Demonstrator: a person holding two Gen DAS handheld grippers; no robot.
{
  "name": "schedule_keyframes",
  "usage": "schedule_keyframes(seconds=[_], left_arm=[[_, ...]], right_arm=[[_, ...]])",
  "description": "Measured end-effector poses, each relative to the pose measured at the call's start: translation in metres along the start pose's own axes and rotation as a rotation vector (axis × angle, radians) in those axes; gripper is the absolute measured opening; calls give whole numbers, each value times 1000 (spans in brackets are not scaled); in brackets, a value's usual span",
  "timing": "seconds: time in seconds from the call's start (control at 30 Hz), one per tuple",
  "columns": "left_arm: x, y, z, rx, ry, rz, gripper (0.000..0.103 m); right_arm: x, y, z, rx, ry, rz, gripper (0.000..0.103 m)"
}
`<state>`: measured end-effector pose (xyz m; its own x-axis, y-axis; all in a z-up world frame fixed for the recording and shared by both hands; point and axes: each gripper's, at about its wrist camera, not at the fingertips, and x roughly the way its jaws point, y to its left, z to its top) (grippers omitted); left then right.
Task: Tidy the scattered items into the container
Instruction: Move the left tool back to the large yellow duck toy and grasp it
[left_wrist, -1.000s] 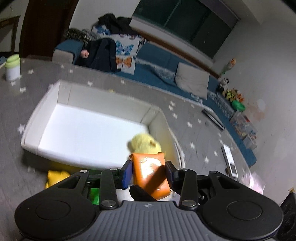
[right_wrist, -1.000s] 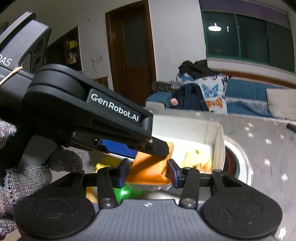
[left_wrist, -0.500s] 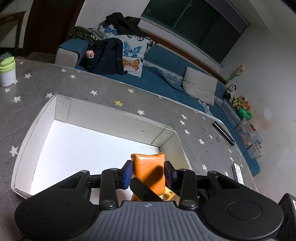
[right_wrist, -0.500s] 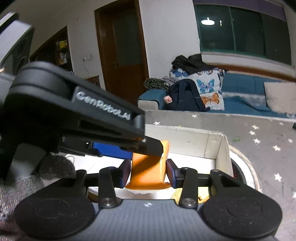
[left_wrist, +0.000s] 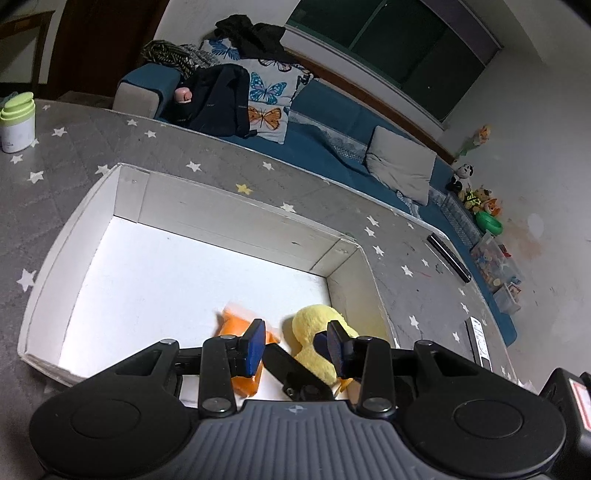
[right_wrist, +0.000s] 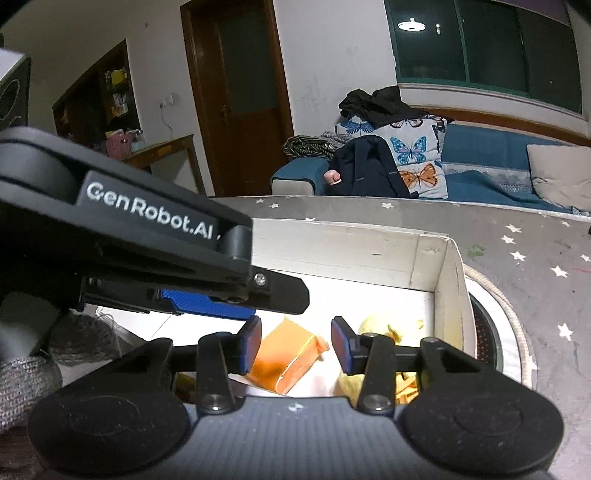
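**Desk.** The grey star-patterned desk (left_wrist: 332, 206) carries the white open-top container (left_wrist: 229, 221). Its near right corner lies directly under both claws.

**Claws.** The left claw (left_wrist: 295, 345) hangs over that corner, pointing downward. Its jaws have just been closing slightly and now stand moderately apart with nothing between the pads. Only the container floor and a finger of the other tool show in the gap. The right claw (right_wrist: 295, 345) sits just beside it at a narrow setting. Its pads are apart and appear to press on nothing.

**Contents.** A yellow plush toy (left_wrist: 317, 332) rests against the right wall of the container.

**Change.** One second ago both claws pinched the orange packet (right_wrist: 284, 358) above the container. The packet is now free of both. It lies tilted and motion-blurred on the container floor, just left of the plush toy.

**Consequence.** This item counts as stowed. Both claws are available for the next pick. Whether more scattered items remain cannot be told from these views.
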<state>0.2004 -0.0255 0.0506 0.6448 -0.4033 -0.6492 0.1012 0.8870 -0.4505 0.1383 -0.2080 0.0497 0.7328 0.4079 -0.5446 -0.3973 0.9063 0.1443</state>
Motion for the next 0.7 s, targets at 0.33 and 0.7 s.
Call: schedule_keyframes(seconds=[0.33,0.7], left_arm=[[-39,6,-24,35,-41,4,39],[-66,25,-57,48,-36,48,39]], right_arm=[[-40,14,-14,-36,-32,10,52],[-63,39,-52,-37,10,71,52]])
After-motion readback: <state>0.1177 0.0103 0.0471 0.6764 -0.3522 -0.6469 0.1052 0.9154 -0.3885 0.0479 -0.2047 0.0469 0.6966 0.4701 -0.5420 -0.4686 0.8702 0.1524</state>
